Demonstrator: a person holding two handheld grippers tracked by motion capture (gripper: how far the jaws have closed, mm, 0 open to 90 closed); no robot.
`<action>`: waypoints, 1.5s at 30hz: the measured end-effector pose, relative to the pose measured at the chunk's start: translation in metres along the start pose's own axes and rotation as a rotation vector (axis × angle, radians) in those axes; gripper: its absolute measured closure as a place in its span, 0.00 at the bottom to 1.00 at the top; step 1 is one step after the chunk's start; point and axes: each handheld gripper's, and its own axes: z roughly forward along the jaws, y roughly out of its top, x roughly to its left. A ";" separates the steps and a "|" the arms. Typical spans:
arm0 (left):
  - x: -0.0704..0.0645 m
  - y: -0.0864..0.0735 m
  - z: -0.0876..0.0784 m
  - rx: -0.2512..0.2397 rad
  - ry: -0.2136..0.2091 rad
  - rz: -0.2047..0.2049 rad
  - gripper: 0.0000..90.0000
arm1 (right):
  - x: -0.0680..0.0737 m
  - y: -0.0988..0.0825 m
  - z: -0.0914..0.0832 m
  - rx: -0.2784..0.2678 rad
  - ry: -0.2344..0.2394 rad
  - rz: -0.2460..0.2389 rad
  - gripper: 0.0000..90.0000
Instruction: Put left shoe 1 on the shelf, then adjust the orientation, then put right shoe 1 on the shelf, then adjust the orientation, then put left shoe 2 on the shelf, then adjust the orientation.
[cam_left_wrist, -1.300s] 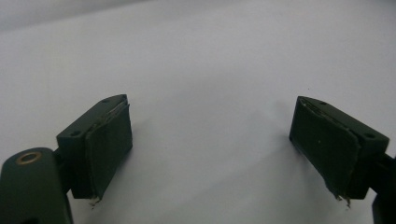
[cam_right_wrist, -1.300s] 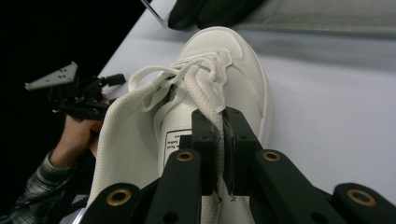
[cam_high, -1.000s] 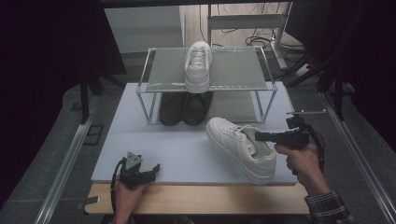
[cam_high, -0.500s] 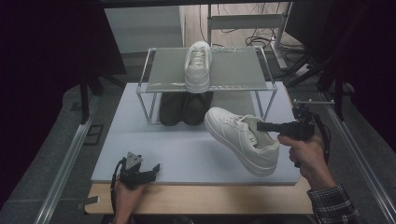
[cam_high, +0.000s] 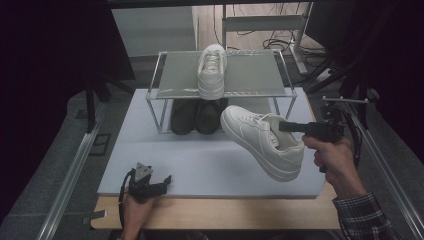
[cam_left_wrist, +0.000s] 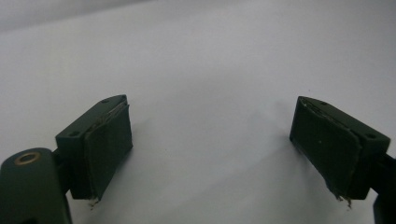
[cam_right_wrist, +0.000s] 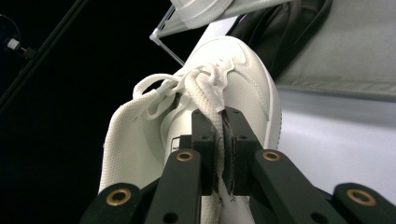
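Just before the rack (cam_high: 220, 80), your right tool (cam_high: 287, 126) pinches the white sneaker (cam_high: 262, 140) aloft; shelf it beside its mate (cam_high: 212, 70); left tool (cam_high: 161, 181) gapes idle.

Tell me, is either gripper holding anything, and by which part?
The right gripper holds the white shoe by its tongue, pinched between the jaws. The left gripper holds nothing.

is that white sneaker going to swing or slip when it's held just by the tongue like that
Probably some swing: the right gripper pinches only the soft tongue, so the white sneaker hangs tilted, toe toward the rack. The tongue looks floppy, so the shoe may pivot. A slip seems unlikely, since the jaws are clamped tight on the fabric.
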 end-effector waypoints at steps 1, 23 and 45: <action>0.000 0.000 0.000 0.000 0.000 0.000 0.13 | 0.001 0.001 -0.001 -0.003 0.000 0.002 0.94; 0.000 0.000 0.001 -0.001 0.000 0.000 0.13 | 0.010 0.032 -0.020 -0.078 -0.015 0.050 0.94; 0.000 0.000 0.001 -0.002 -0.002 -0.003 0.13 | 0.010 0.067 -0.001 -0.165 -0.083 0.088 0.94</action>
